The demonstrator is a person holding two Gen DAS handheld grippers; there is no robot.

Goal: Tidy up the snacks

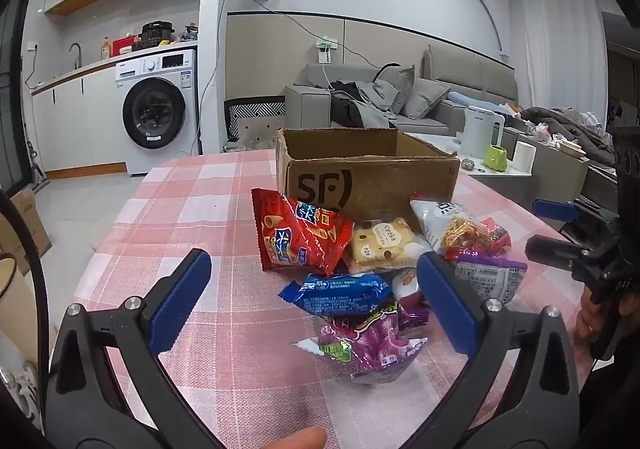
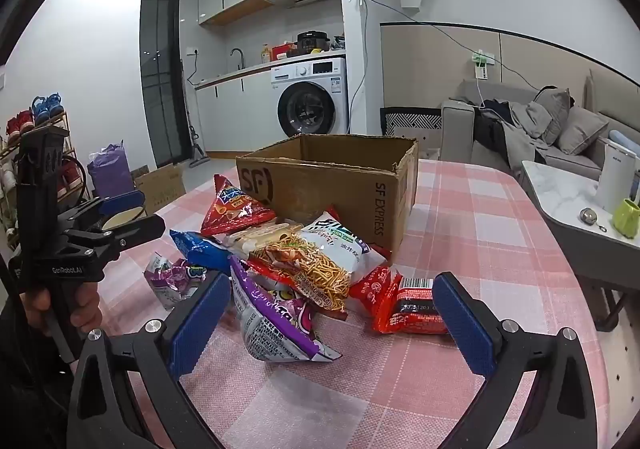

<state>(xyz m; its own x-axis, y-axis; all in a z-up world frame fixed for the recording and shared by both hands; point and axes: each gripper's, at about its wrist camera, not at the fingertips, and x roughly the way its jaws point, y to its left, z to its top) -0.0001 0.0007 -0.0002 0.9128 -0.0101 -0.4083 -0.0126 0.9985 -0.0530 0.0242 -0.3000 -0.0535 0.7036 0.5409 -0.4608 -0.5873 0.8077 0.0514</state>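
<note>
A pile of snack packets lies on the pink checked tablecloth in front of an open SF cardboard box [image 1: 368, 173] [image 2: 336, 177]. In the left wrist view I see a red chip bag [image 1: 300, 237], a yellow cake packet [image 1: 380, 245], a blue packet [image 1: 340, 293] and a purple packet [image 1: 368, 345]. In the right wrist view a noodle-snack bag [image 2: 324, 257], a purple bag [image 2: 272, 325] and a red packet [image 2: 412, 309] lie nearest. My left gripper [image 1: 316, 289] is open above the pile's near side. My right gripper [image 2: 332, 305] is open, its jaws on either side of the purple bag and red packet.
The table [image 2: 480, 233] reaches right to a rounded edge. Beyond it a white side table [image 2: 560, 197] holds a kettle and a green cup. The other gripper shows at each view's edge [image 1: 580, 245] [image 2: 92, 233]. A sofa and a washing machine stand behind.
</note>
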